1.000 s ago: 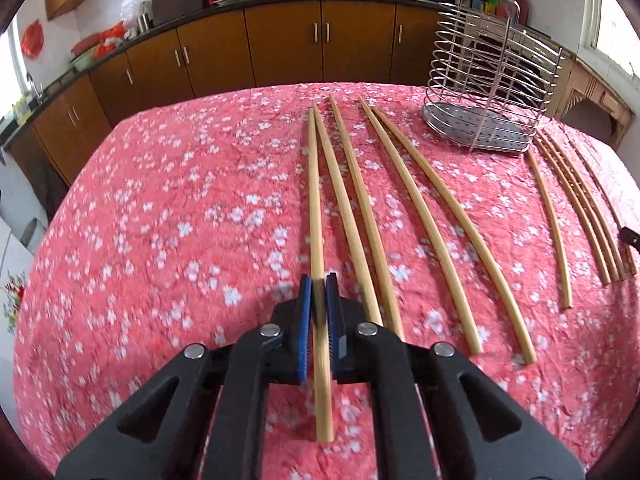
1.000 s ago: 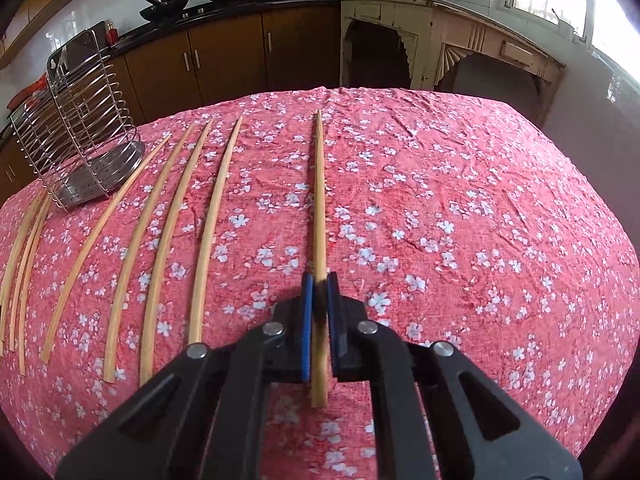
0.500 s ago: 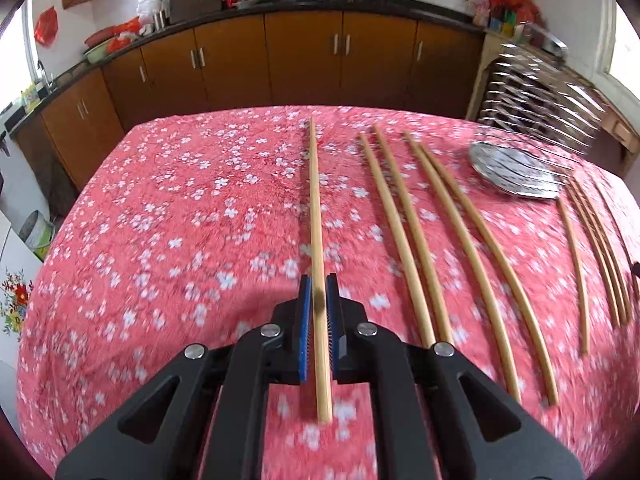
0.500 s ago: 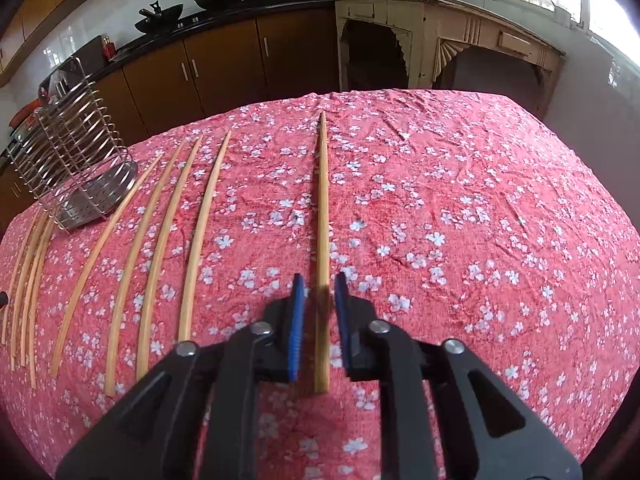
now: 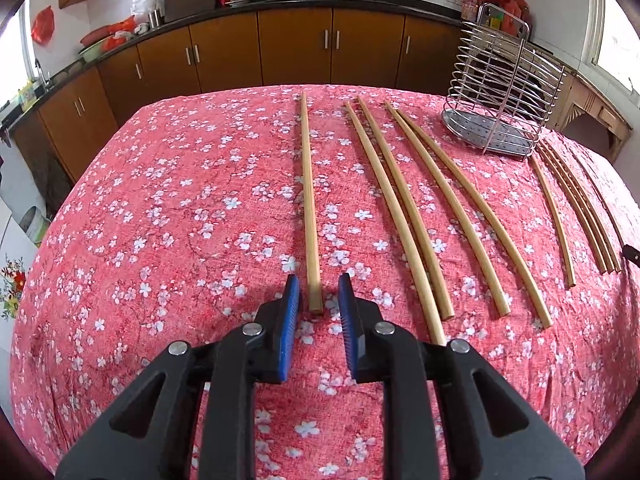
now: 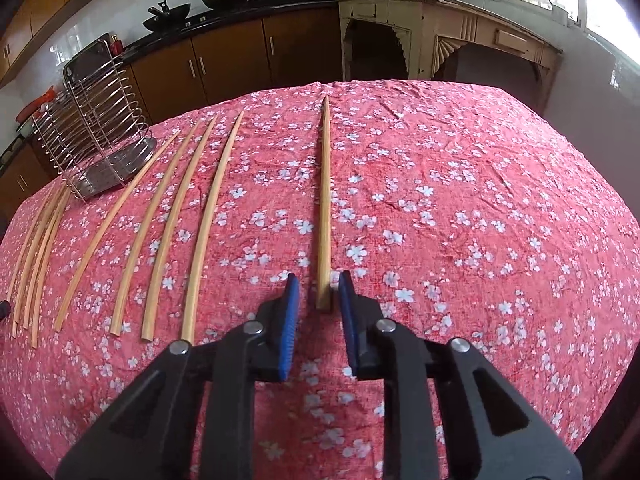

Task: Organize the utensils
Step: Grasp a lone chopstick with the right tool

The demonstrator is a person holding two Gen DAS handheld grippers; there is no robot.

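Note:
A bamboo chopstick (image 5: 310, 200) lies flat on the pink flowered cloth, its near end between the blue pads of my left gripper (image 5: 319, 278). The jaws are opening and neither pad presses on it. In the right wrist view another chopstick (image 6: 325, 200) lies the same way, near end inside my right gripper (image 6: 319, 276). Those jaws are closing; the stick sits close to the right pad (image 6: 347, 300) but is not clamped. Several more chopsticks (image 5: 440, 208) (image 6: 172, 220) lie in a row. A wire utensil rack (image 5: 504, 92) (image 6: 92, 132) stands at the table's far side.
A bundle of thinner chopsticks (image 5: 576, 208) (image 6: 36, 248) lies beside the rack. The cloth-covered table (image 5: 160, 240) (image 6: 480, 220) drops away at its rounded edges. Brown kitchen cabinets (image 5: 296, 48) and a cream sideboard (image 6: 440, 40) stand beyond it.
Both grippers were shut on their chopsticks; now the pads stand apart and each stick rests on the cloth. The grippers have drawn back toward the sticks' near ends.

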